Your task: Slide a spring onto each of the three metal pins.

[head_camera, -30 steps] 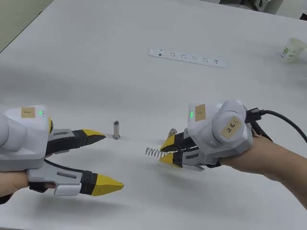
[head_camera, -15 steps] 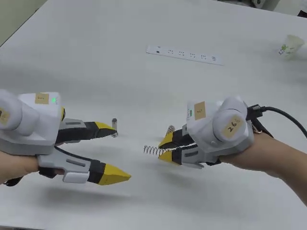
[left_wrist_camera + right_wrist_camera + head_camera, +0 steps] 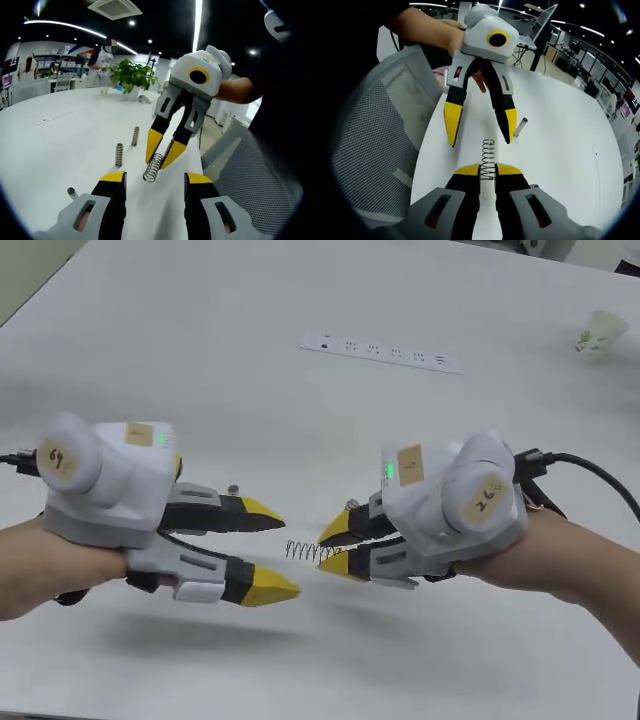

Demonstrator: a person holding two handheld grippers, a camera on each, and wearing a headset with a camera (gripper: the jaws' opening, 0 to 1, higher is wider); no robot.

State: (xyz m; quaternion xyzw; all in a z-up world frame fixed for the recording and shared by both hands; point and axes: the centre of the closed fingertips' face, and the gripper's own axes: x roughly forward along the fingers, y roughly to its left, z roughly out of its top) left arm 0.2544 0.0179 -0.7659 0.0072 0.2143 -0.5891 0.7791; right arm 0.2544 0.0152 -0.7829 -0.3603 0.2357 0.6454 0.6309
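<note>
White table (image 3: 200,360) spreads under both hands, in an open office with strip lights overhead. On its near side the right tongs (image 3: 321,554) are clenched on one end of a loose spring (image 3: 303,551), the yellow tips pinching the coils from either side. In the right gripper view the same right tongs (image 3: 488,172) rise from the bottom with the spring (image 3: 488,150) standing straight out ahead of them. The spring lies level and points at the left tongs (image 3: 290,553), which are released, jaws spread wide and gripping nothing. Its free end comes about level with those yellow tips and sits in the gap, touching neither jaw. The left gripper view shows this from the other side, with the left tongs (image 3: 156,177) open at the bottom, the spring (image 3: 153,168) just ahead and the right tongs (image 3: 157,163) shut on its far end. Just behind the left tongs a short bare metal pin (image 3: 233,490) stands on the table, partly hidden in the head view; the pin (image 3: 520,127) shows more plainly in the right gripper view. Beyond it, in the left gripper view, a nearer ribbed post (image 3: 119,154) and a farther ribbed post (image 3: 135,136) stand upright close together; whether they are pins wearing springs I cannot tell. A black cable (image 3: 590,472) trails from the right tongs. Well back on the table lie a white power strip (image 3: 380,353) and, toward the far right corner, a paper cup (image 3: 597,332). A potted plant (image 3: 131,75) stands at the table's far end.
</note>
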